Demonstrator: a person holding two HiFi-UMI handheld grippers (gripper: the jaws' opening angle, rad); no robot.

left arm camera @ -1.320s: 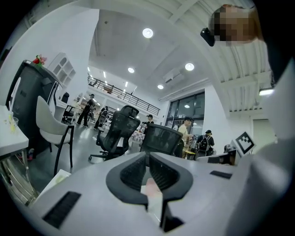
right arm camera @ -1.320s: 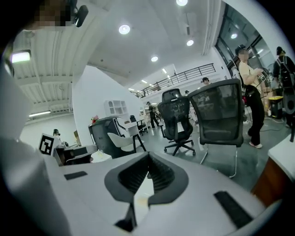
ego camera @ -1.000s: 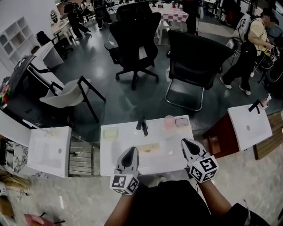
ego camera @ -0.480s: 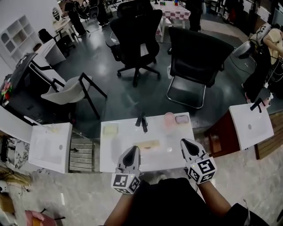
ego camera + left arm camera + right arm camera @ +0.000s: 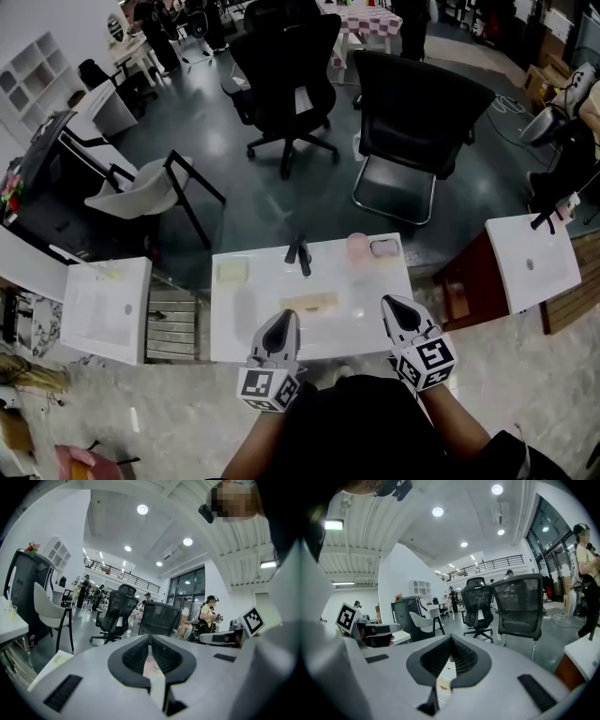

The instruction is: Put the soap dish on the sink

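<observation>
Left gripper view showed the left tool [image 5: 150, 640] with its jaws pressed together on nothing; right gripper view showed the right tool [image 5: 451, 641] likewise closed and empty, a black chair [image 5: 520, 603] beyond; head view alone plainly showed the soap dish [image 5: 383, 248], on the back rim of the white sink [image 5: 244, 328] just ahead of both tools, right of the faucet [image 5: 300, 253], just beside a pink cup [image 5: 358, 248].

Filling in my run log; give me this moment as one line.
left gripper: shut, empty | right gripper: shut, empty | both: over near edge of sink | held: nothing
</observation>
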